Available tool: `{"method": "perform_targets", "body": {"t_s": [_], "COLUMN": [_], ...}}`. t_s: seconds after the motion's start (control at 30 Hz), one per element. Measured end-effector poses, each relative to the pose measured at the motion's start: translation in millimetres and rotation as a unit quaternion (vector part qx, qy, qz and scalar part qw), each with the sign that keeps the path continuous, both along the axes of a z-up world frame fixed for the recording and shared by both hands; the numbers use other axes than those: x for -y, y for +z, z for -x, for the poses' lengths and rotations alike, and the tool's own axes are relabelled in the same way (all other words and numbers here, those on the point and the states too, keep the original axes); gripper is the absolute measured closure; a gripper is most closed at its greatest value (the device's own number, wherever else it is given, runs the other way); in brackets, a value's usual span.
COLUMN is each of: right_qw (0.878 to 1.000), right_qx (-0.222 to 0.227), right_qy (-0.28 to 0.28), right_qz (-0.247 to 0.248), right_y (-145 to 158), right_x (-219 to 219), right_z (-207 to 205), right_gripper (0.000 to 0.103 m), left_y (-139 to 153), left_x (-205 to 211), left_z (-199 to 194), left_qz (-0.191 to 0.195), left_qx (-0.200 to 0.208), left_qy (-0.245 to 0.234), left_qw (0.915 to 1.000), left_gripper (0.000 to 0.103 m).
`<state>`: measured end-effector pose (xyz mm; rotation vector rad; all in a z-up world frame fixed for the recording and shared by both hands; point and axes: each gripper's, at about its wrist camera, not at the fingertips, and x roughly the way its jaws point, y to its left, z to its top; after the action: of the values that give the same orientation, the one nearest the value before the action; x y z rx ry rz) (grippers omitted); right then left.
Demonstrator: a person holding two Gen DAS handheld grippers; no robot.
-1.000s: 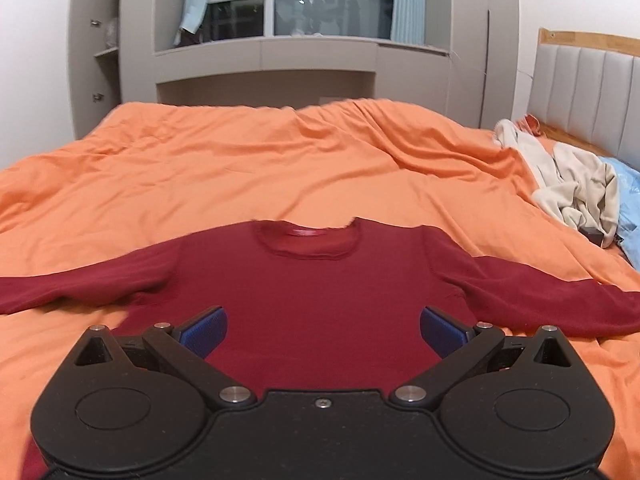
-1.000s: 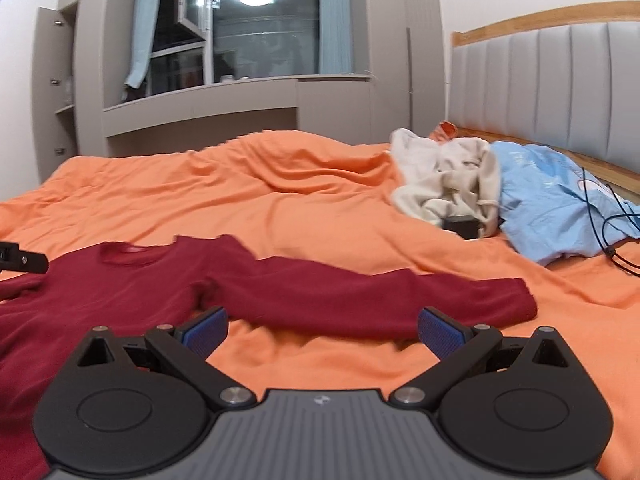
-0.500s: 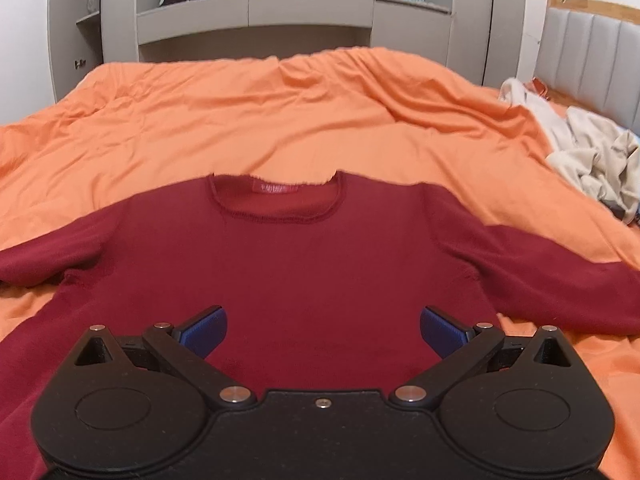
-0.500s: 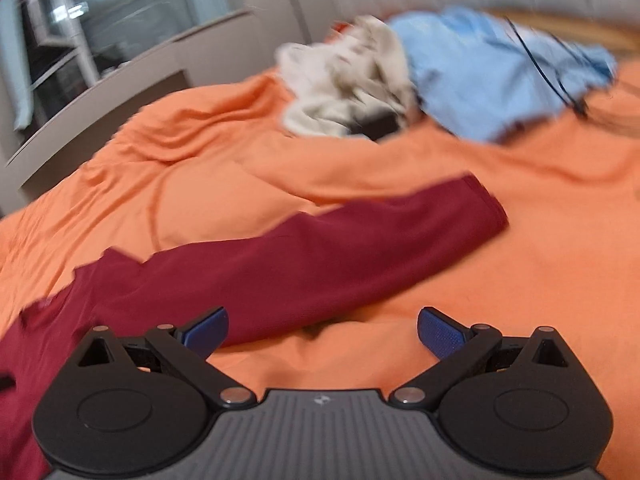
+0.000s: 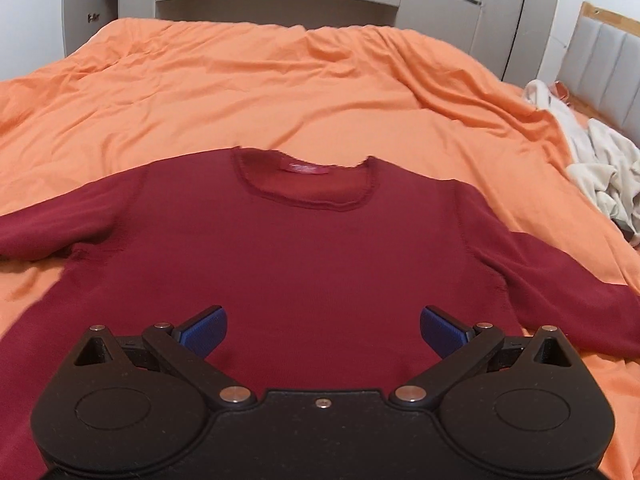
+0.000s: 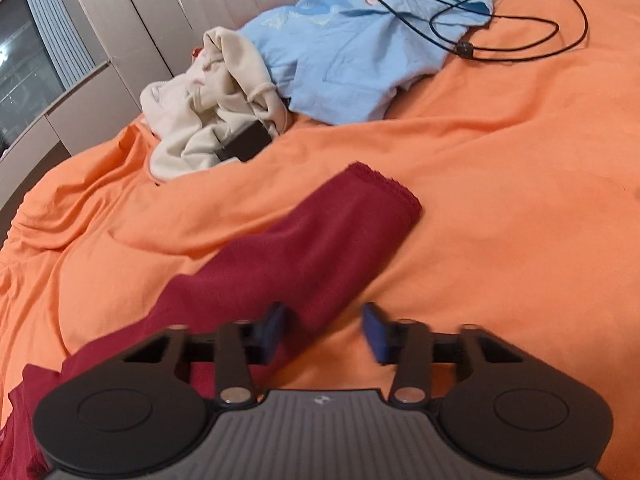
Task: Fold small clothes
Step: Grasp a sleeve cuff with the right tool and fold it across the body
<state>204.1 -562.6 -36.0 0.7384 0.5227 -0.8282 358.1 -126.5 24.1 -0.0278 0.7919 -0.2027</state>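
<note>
On the orange bed (image 5: 280, 92) a red sweater (image 5: 312, 264) lies flat under the wide-spread left gripper (image 5: 322, 330), the right gripper (image 6: 324, 332) half-parted around its sleeve (image 6: 320, 232), clothes (image 6: 280, 76) and cable (image 6: 520, 28) beyond

Plain dark-red sweater (image 5: 320, 264), orange bedspread (image 5: 248, 92)

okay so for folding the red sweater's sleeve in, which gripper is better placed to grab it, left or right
Right. The right gripper sits low over the sleeve of the red sweater, jaws partly closed around its edge. The left gripper hangs wide open over the sweater's body.
</note>
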Motion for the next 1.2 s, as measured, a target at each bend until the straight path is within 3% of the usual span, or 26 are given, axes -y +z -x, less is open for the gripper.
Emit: {"method": "perform_targets", "body": {"t_s": [0.1,0.13,0.3,0.5,0.6,0.7,0.9,1.03,1.2], "right_qw": [1.000,1.000,0.992,0.959,0.928,0.888,0.813,0.759,0.659], "right_qx": [0.000,0.000,0.013,0.062,0.092,0.119,0.133,0.093,-0.012], "right_qy": [-0.003,-0.004,0.050,0.177,0.256,0.334,0.469,0.553,0.627], "right_qz": [0.013,0.023,0.117,0.213,0.255,0.294,0.319,0.330,0.414], "right_y": [3.9,7.2,45.7,104.8,131.0,147.3,137.8,107.1,47.3], "right_x": [-0.6,-2.5,-29.6,-95.9,-148.6,-209.6,-324.1,-387.6,-455.3], "right_z": [-4.5,-6.1,-19.5,-65.9,-96.8,-127.2,-171.1,-188.4,-186.7], "right_gripper": [0.095,0.098,0.100,0.100,0.100,0.100,0.100,0.100,0.100], "left_y": [8.5,10.7,21.5,30.1,35.6,41.2,52.4,55.7,53.7], "left_x": [-14.7,-19.4,-46.1,-70.9,-88.9,-109.4,-163.8,-199.8,-221.2], "left_z": [-5.6,-7.5,-17.9,-18.6,-17.6,-17.0,-13.0,-10.5,-7.8], "left_qz": [-0.003,0.001,0.038,0.037,0.037,0.047,0.068,0.081,0.092], "left_qx": [0.005,0.006,-0.001,0.017,0.028,0.035,0.053,0.056,0.045], "left_qy": [0.017,0.021,0.050,0.075,0.094,0.120,0.208,0.257,0.275], "left_qw": [0.9998,0.9998,0.9980,0.9964,0.9945,0.9910,0.9743,0.9614,0.9560], "left_gripper": [0.000,0.000,0.000,0.001,0.001,0.001,0.001,0.001,0.001]}}
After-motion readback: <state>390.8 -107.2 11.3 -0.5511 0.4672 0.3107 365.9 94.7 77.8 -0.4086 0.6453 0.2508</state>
